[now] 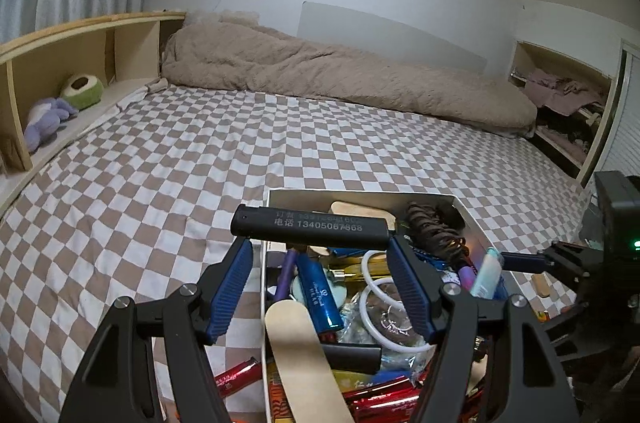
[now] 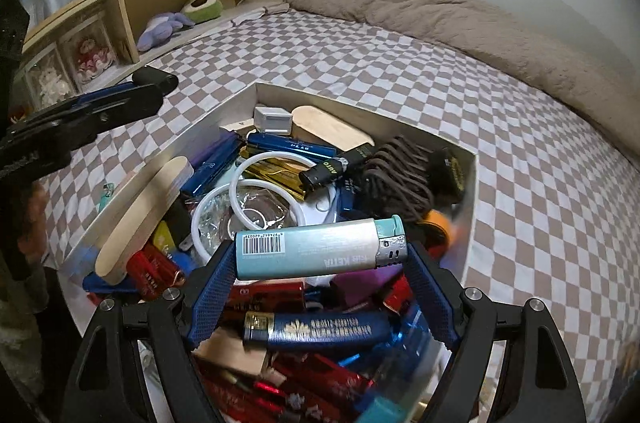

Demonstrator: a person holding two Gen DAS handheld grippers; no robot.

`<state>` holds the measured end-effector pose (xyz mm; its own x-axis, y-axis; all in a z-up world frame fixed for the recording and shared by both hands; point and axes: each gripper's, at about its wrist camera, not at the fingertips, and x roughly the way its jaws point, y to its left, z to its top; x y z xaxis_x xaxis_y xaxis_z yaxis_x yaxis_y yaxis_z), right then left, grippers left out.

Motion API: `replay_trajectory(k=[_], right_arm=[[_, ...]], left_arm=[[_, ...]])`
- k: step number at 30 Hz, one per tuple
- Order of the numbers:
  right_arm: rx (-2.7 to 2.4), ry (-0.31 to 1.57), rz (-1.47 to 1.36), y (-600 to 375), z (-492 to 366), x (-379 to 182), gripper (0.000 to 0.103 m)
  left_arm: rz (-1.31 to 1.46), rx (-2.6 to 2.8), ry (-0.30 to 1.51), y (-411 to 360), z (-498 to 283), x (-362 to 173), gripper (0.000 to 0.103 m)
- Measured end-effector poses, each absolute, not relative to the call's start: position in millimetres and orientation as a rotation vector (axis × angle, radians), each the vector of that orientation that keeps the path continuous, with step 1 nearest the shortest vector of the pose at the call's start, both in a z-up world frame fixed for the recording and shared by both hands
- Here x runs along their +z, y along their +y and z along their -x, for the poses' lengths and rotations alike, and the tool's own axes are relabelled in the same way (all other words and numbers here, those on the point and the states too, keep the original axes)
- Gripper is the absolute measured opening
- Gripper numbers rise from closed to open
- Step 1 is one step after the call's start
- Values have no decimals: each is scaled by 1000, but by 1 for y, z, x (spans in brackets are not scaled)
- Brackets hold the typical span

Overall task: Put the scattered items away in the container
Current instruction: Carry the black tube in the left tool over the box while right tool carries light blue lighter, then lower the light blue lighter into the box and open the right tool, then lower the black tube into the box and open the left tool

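A white open box (image 1: pixel 464 209) (image 2: pixel 236 105) sits on the checkered bed, full of lighters, wooden sticks, white rings and a brown hair clip. My left gripper (image 1: pixel 318 243) is shut on a black lighter (image 1: pixel 312 227), held crosswise by its ends over the box's near left part. My right gripper (image 2: pixel 320 255) is shut on a pale teal lighter (image 2: pixel 316 249), held crosswise above the box. The right gripper and its teal lighter (image 1: pixel 486 273) show in the left wrist view; the left gripper's fingers (image 2: pixel 116 103) with the black lighter (image 2: pixel 156 79) show in the right wrist view.
A red lighter (image 1: pixel 236 377) lies on the bedsheet left of the box; a small green lighter (image 2: pixel 106 193) lies beside the box. A beige blanket (image 1: pixel 340 79) runs along the wall. A wooden shelf (image 1: pixel 80 63) holds plush toys.
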<state>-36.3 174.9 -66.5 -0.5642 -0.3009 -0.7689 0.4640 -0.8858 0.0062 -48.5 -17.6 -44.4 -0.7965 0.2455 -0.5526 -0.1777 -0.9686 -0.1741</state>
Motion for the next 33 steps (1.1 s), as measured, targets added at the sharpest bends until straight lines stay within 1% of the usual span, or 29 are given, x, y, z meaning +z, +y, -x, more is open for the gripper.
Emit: replay_trajectory(k=[5,6,8,13,20,25,30,33], right_arm=[[-2477,234,-1132,180,41,-69,84],[-2480,213,-1121,183,40,-68,93],[-2496,180,-1072,187,35,-62,102],[-2525,110,-1059,196,24,-61,102],[-2493,152,-1038,192,4,-64,102],[-2469,172,-1042,195,0,-71,102],[-2460,118,-1062,202,1,-72,102],[-2459,95,-1045,206,0,-69,103]], left_arm=[[903,2740,-205,-19,51,-52,70],[915,2730,-213,-20,53,-55,70],[945,2719,-215,-19,55,-61,70],[977,2719,-158,-17,50,-68,70],[1035,2701,-118,-10,54,-71,70],[1083,2637,-139,-15,63,-64,70],[1182,2561,-173,-15,86,-53,70],[1246,2495,-179,-3,106,-44,70]])
